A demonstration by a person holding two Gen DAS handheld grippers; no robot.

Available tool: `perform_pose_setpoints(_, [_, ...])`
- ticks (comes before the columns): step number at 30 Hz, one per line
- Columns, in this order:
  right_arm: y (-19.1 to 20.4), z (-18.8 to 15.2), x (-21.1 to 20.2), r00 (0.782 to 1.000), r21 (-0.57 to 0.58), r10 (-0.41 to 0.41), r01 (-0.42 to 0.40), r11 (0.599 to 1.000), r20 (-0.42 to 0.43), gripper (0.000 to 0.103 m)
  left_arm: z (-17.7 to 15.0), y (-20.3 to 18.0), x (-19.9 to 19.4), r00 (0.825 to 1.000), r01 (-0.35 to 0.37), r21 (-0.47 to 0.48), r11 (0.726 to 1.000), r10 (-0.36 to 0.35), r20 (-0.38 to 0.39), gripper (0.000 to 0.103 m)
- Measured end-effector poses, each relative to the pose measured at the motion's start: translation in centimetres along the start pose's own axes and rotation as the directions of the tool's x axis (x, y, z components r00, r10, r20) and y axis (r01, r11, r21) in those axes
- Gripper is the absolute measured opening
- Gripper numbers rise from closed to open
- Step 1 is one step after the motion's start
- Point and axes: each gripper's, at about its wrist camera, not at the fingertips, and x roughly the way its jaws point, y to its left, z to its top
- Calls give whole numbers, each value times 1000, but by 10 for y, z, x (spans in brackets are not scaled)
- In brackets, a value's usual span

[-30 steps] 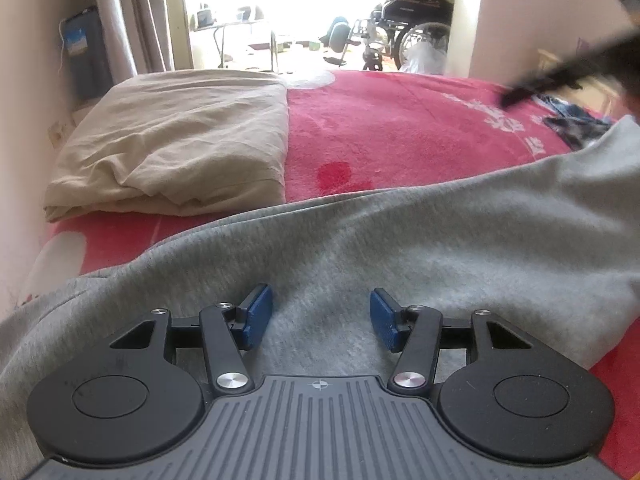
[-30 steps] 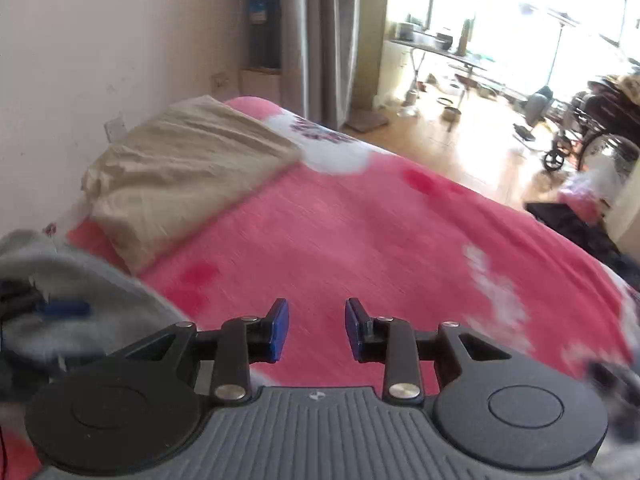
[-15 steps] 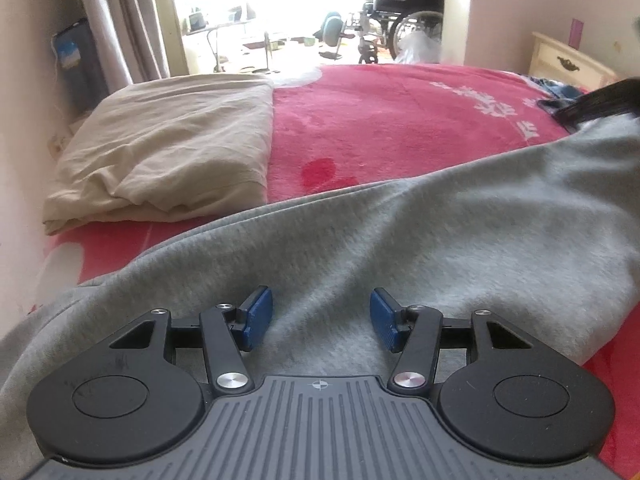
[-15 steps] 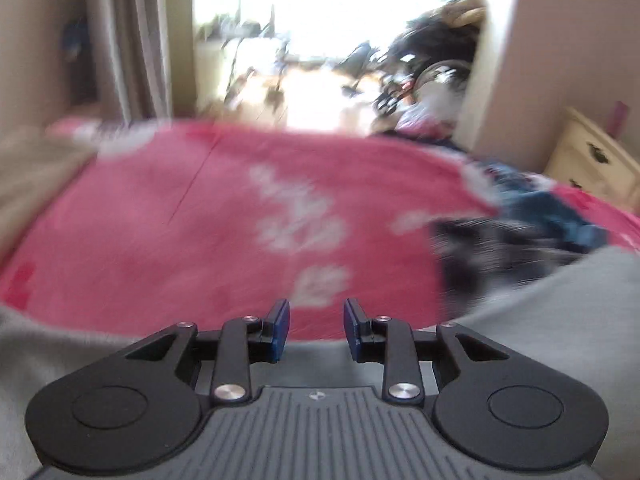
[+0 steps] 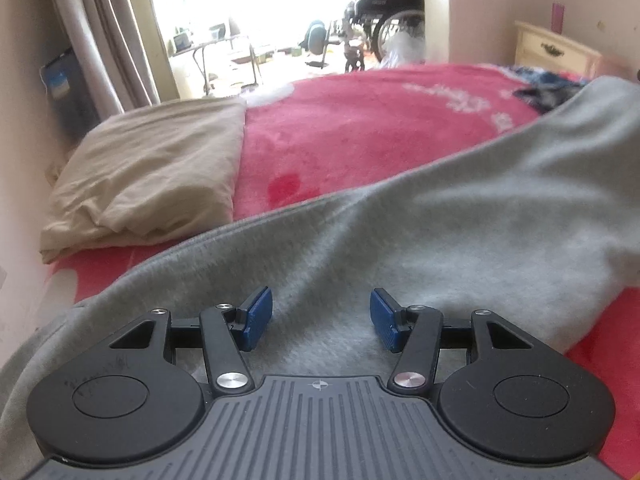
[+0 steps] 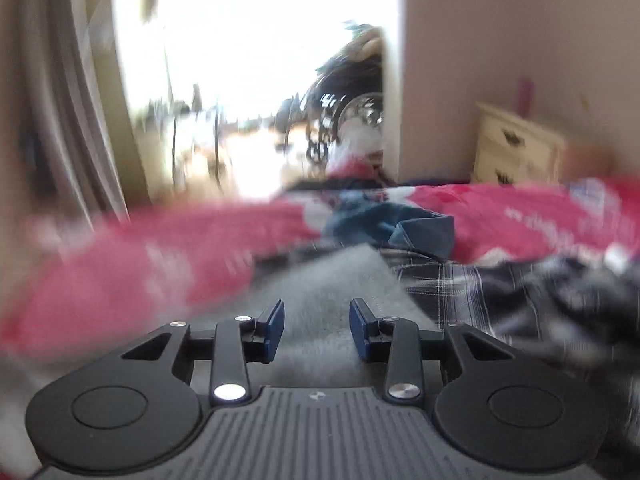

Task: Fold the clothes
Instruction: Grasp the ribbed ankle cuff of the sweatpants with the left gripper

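Hovering over the grey sweatshirt (image 5: 420, 216), my left tool (image 5: 317, 318) stands about half open with fleece showing between its blue pads (image 5: 256, 314) but nothing pinched, so it holds nothing. My right tool (image 6: 316, 328) is narrower; its jaws have just been opening a little, and they too hold nothing, with a grey corner of the same garment (image 6: 332, 280) lying under and ahead of the gap. The right view is smeared, so I cannot tell exactly how the hem lies there. The sweatshirt stretches across the near side of the red blanket (image 5: 360, 128) on the bed, its far end running towards a dark plaid garment (image 6: 460, 284) and a blue one (image 6: 400, 224). A folded beige cloth (image 5: 148, 176) sits well apart at the left by the wall. I judge the step to be taking hold of two ends of the sweatshirt before folding it. To do it well, I should settle the right tool first so the corner comes clear, then lower each tool until one pad slips under a single edge. The plaid garment touches the grey corner, so I must pinch only grey. Both grips should land on matching edges, or the fold will skew.
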Motion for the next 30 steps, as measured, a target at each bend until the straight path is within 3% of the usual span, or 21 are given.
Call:
perform_pose_setpoints(2, [-1,1,-18,998,67,41,-44,997,40,39,-2,5,-19,1000,8,-10,1000,-8,20,54])
perform_pose_setpoints(6, [35,-16,-51,986,-58,162,-159,985,45,40,-17,29,-71,999,45,-92,995,-43,26,57])
perform_pose_setpoints(8, [62,-28,-61,969,-106,247,-244,964,17,40,-31,51,-102,999,54,-184,981,-52,15,59])
perform_pose_setpoints(11, [118,-53,-70,925,-229,376,-379,897,-57,42,-62,95,-149,999,36,-352,935,-37,5,73])
perform_pose_setpoints(13, [162,-71,-75,880,-309,457,-473,825,-127,42,-89,130,-180,999,-34,-469,883,33,-10,80])
perform_pose_setpoints(14, [185,-80,-78,853,-342,496,-521,782,-166,42,-100,146,-190,997,-72,-515,854,69,-25,91])
perform_pose_setpoints(17, [248,-108,-89,764,-402,586,-643,652,-271,43,-144,194,-214,982,-180,-685,706,167,-87,99])
perform_pose_setpoints(19, [287,-124,-96,709,-435,623,-700,566,-330,43,-173,223,-219,980,-187,-790,584,172,-105,101])
perform_pose_setpoints(22, [334,-141,-108,657,-470,653,-743,477,-376,45,-216,261,-211,990,-113,-925,362,119,-75,101])
perform_pose_setpoints(26, [367,-151,-111,616,-446,667,-779,440,-419,48,-266,295,-188,994,-40,-998,48,104,-35,102])
perform_pose_setpoints(28, [373,-151,-109,616,-441,660,-781,442,-431,49,-279,305,-172,996,27,-999,-32,88,24,102])
perform_pose_setpoints(30, [377,-150,-102,624,-430,646,-778,459,-439,50,-281,313,-151,996,66,-996,-53,63,62,102])
